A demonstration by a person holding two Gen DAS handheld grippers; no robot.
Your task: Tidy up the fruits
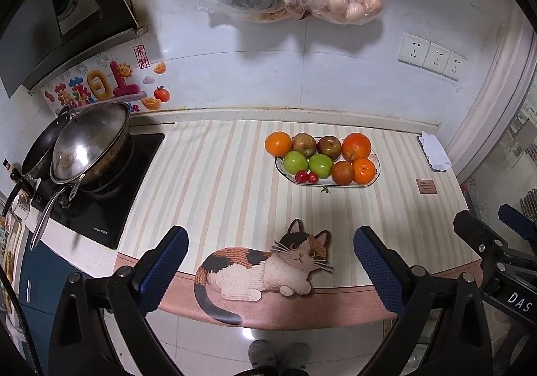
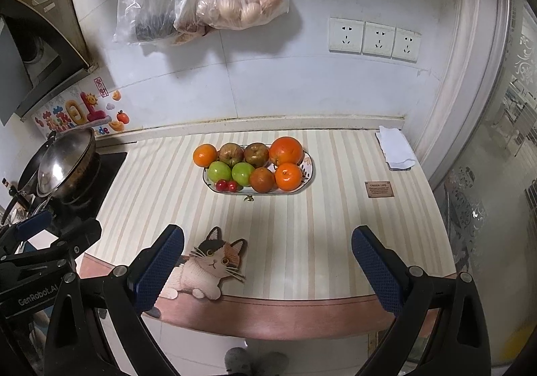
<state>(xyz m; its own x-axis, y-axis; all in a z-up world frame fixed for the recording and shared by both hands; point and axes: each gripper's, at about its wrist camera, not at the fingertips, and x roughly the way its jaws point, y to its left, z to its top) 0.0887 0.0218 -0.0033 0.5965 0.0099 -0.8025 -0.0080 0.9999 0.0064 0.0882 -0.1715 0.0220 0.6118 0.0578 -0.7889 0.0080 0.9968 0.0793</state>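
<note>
Both tools are held back at the near edge of the table (image 1: 235, 154), and nothing is gripped: the left hand-held gripper (image 1: 270, 262) is spread wide, with a cat-shaped mat (image 1: 265, 267) seen between its blue pads, and the right hand-held gripper (image 2: 267, 263) is likewise spread wide over bare striped cloth. The fruit is found well ahead, toward twelve o'clock, gathered on one oval plate (image 2: 310, 171). Ten pieces are counted there. Three oranges (image 2: 286, 150) are seen, one at the plate's nine o'clock end and two at its three o'clock end. Two reddish apples (image 2: 255, 154) are set side by side along the far rim, with two green apples (image 2: 220, 172) just in front of them. One darker orange-brown fruit (image 2: 261, 179) is tucked beside the front orange, and two small red cherries (image 2: 226, 185) are placed at the plate's seven o'clock edge, touching each other. A folded white cloth (image 2: 396, 148) is noted at two o'clock, and three wall sockets (image 2: 375, 38) above it.
</note>
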